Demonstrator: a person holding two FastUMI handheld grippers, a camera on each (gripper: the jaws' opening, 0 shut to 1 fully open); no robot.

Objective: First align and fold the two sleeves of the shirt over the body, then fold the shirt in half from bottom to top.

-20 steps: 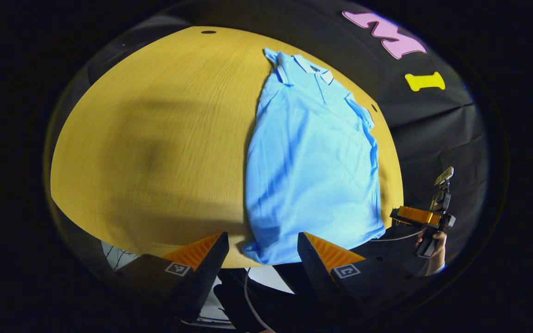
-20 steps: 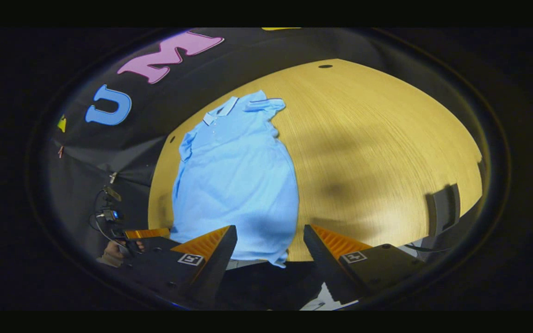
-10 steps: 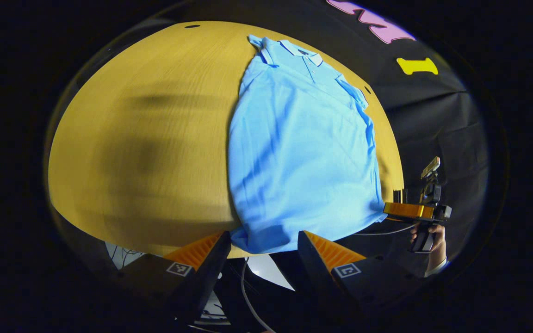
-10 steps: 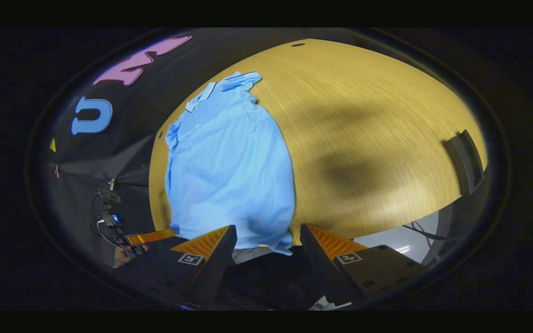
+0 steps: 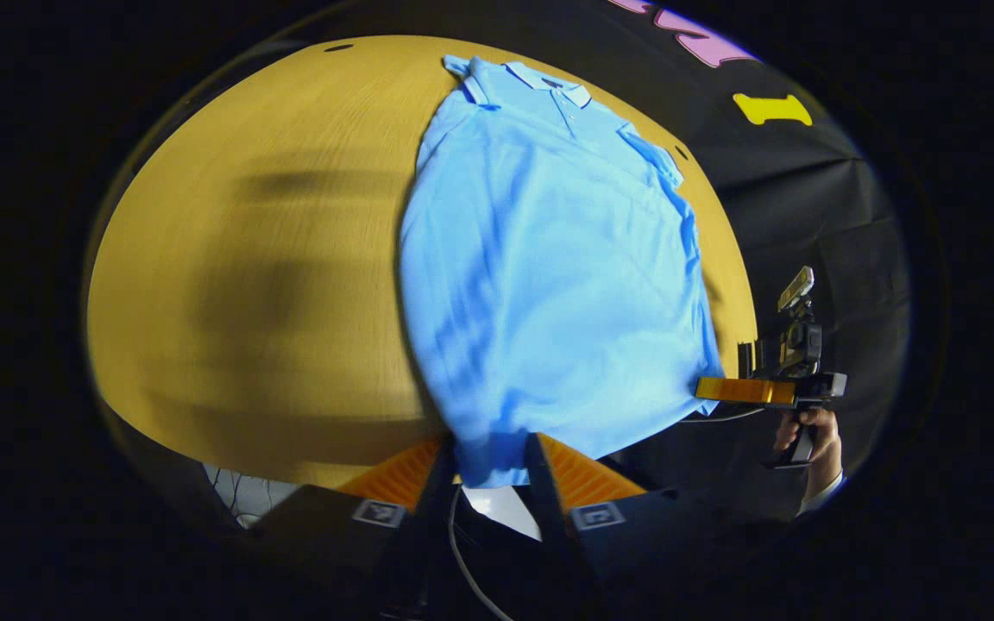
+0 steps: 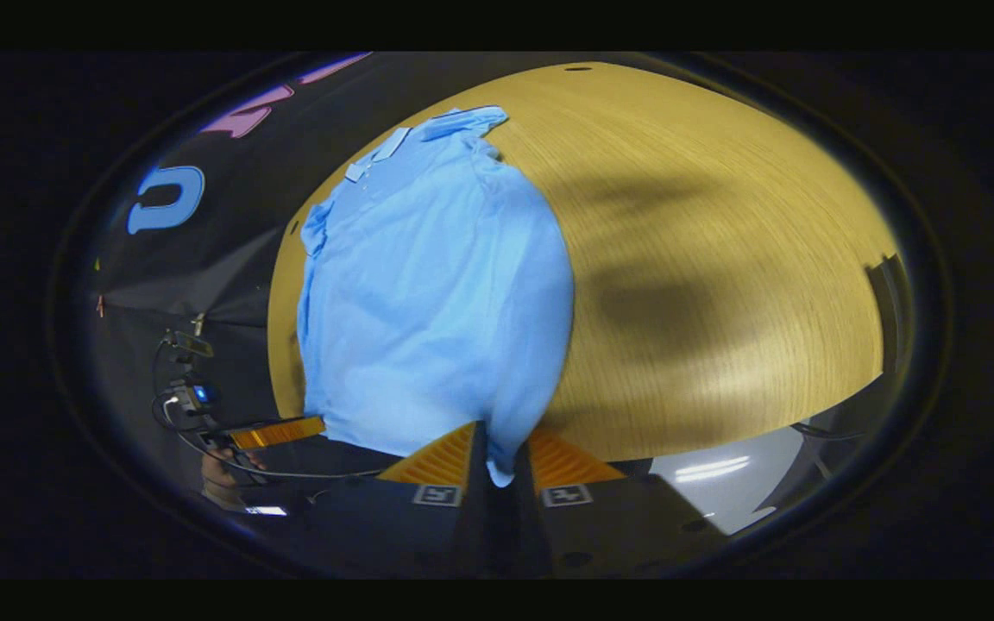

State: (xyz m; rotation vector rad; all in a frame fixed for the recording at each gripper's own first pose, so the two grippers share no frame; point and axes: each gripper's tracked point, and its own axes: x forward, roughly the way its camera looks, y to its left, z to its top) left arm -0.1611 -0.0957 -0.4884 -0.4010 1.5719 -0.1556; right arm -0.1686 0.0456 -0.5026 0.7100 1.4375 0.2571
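A light blue polo shirt [image 5: 549, 259] lies flat on the wooden table [image 5: 247, 259], collar at the far end and both sleeves folded in over the body. Its bottom hem hangs at the table's near edge. My left gripper [image 5: 493, 453] is shut on one bottom corner of the hem. In the right gripper view the shirt [image 6: 437, 285] reaches down to my right gripper [image 6: 501, 448], which is shut on the other bottom corner. The right gripper [image 5: 743, 390] also appears at the hem's far corner in the left gripper view, held by a hand [image 5: 812, 431].
Bare tabletop [image 6: 721, 259] stretches wide beside the shirt. The black cloth wall [image 5: 808, 216] hangs close behind the shirt's other side. A cable [image 5: 471, 561] hangs below the table edge. A small hole [image 5: 338, 47] marks the table's far end.
Both grippers moved in to the shirt's bottom corners and went from open to shut on the hem. The shirt itself has not shifted on the table.
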